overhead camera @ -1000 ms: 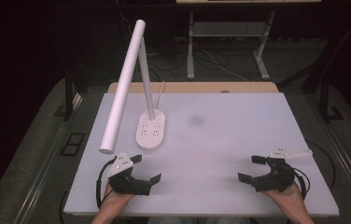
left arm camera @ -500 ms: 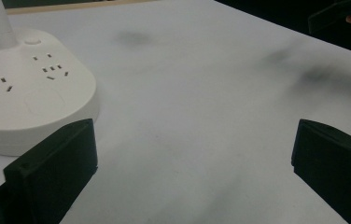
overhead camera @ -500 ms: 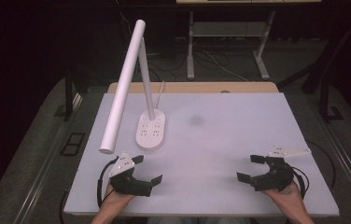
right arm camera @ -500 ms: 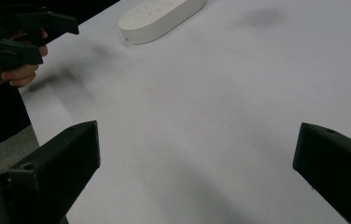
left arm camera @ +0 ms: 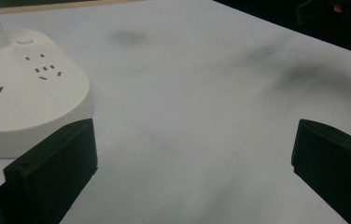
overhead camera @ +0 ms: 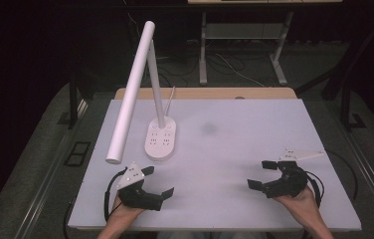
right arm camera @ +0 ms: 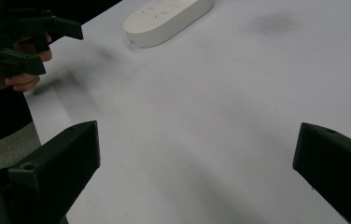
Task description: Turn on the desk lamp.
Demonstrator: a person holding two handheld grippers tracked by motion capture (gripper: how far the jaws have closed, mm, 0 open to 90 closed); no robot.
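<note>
A white desk lamp stands at the table's back left: its oval base (overhead camera: pixel 160 138) carries socket outlets, and its long tube head (overhead camera: pixel 130 92) slants down toward the front left. The base (left arm camera: pixel 22 100) lies close beyond my left gripper's left jaw; from the right gripper view the base (right arm camera: pixel 166 19) is far off. My left gripper (overhead camera: pixel 157 181) rests open near the front left edge, holding nothing. My right gripper (overhead camera: pixel 262 174) is open and empty at the front right. The left gripper (right arm camera: pixel 33 42) also appears in the right gripper view.
The white table (overhead camera: pixel 234 149) has a faint dark smudge (overhead camera: pixel 208 128) near its middle. A wooden strip (overhead camera: pixel 205 93) runs along its far edge. Cables and metal desk legs (overhead camera: pixel 203 50) stand on the floor behind.
Both grippers have shifted only slightly on the table. The lamp has not moved.
</note>
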